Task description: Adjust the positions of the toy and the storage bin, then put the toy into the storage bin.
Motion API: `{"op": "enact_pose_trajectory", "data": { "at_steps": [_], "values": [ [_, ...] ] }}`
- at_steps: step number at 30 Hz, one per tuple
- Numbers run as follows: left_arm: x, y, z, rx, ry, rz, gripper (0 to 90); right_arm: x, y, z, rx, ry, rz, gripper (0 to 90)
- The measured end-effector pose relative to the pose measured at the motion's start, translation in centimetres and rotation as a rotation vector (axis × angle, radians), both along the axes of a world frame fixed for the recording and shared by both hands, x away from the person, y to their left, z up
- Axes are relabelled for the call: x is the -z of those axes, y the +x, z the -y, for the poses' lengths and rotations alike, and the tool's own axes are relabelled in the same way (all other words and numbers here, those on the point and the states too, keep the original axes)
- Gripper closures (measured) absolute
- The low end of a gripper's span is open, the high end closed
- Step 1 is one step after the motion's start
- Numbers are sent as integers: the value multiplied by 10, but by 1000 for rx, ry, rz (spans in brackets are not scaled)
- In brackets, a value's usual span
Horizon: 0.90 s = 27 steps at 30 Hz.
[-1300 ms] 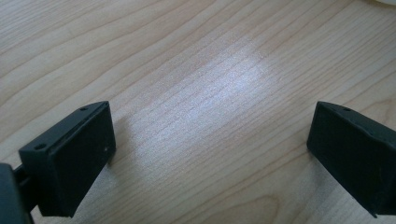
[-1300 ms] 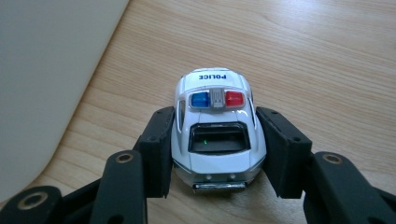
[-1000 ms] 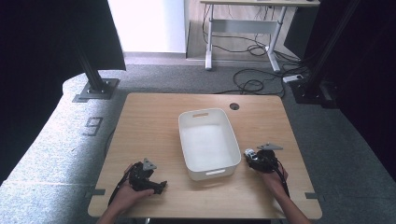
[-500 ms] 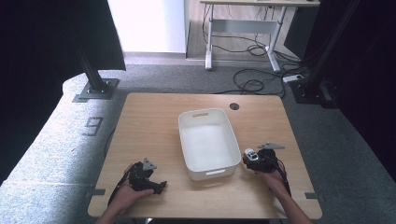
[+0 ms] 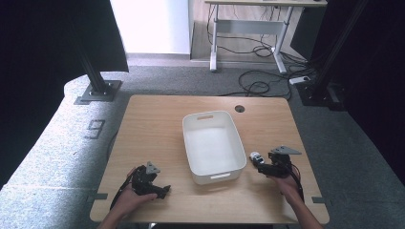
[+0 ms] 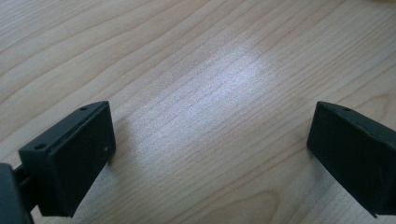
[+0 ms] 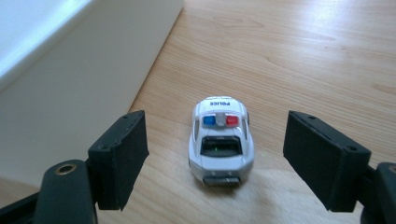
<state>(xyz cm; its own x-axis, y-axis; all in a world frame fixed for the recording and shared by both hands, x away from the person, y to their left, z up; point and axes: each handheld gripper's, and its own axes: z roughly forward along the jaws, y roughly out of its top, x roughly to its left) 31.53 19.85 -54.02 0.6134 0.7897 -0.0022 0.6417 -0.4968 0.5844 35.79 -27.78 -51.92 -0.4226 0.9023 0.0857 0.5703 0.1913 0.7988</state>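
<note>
A small white toy police car [image 7: 220, 140] with blue and red roof lights stands on the wooden table beside the white bin [image 7: 70, 70]. From above, the police car [image 5: 256, 156] sits just right of the bin's [image 5: 213, 145] near right corner. My right gripper [image 7: 219, 163] is open, one jaw on each side of the car's rear, apart from it; in the high view the right gripper [image 5: 263, 166] lies behind the car. Near the table's front left, my left gripper [image 5: 161, 191] rests open over bare wood [image 6: 210, 121], nothing between its jaws.
The white bin has an empty interior and stands mid-table. A round cable hole [image 5: 239, 109] sits at the table's far right. Cables trail from both grippers toward the front edge. Black stands and a desk lie on the floor beyond the table.
My right gripper has edged left toward the car and the bin's corner. The left gripper has stayed where it was.
</note>
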Motion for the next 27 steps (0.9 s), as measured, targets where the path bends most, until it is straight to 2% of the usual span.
{"op": "enact_pose_trajectory", "data": {
  "at_steps": [4,6,14,27],
  "values": [
    [0,0,0,2,5,3,13,-3,-7,8,1,0,17,221],
    [-1,-1,1,5,13,11,15,-6,-12,18,16,12,24,225],
    [0,0,1,-2,2,-3,14,-7,-11,36,49,28,16,226],
    [-1,0,1,-5,5,-5,14,-6,-11,50,42,-17,19,284]
  ]
}}
